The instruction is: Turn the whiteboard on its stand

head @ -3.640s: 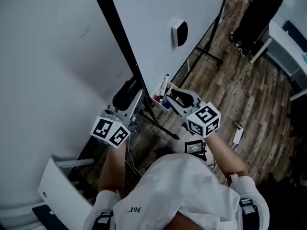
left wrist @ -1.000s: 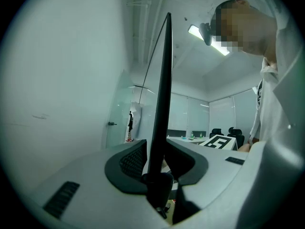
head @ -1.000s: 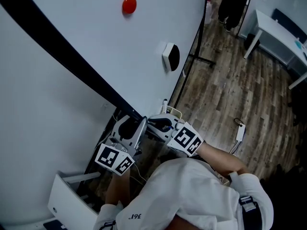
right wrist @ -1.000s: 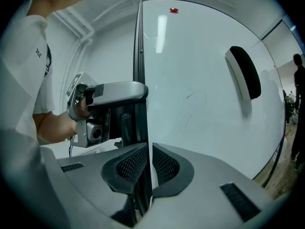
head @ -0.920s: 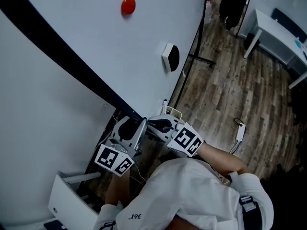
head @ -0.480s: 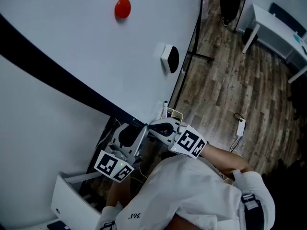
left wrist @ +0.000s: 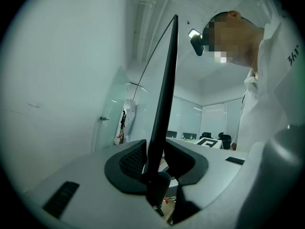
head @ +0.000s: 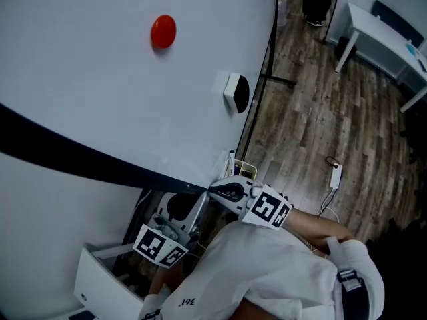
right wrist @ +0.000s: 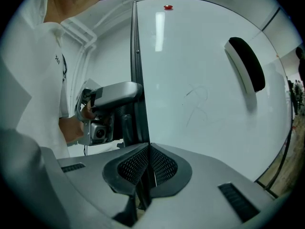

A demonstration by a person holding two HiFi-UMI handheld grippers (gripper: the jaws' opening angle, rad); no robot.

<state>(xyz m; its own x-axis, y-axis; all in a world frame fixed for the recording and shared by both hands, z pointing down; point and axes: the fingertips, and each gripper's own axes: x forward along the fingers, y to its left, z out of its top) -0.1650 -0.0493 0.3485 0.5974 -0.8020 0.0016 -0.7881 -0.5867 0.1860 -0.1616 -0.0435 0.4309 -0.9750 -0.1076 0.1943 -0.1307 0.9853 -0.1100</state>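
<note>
Whiteboard tilted on its stand, dark edge low before me
My left hand-held gripper and right hand-held gripper both pinch that thin edge; I judge uneven pushing could slip it free, letting the board swing loose.

— What carries everything here?
— A floor of grey-brown wood planks, filling the right side from near to far.
— What rests on it?
— The stand's black foot bar lies flat on the planks, far and near the middle. Nearer, to the right, a small white object with a dark loop lies by itself.
— Any furniture?
— A white table stands at the far right on thin white legs. At the near left sits a white box.
</note>
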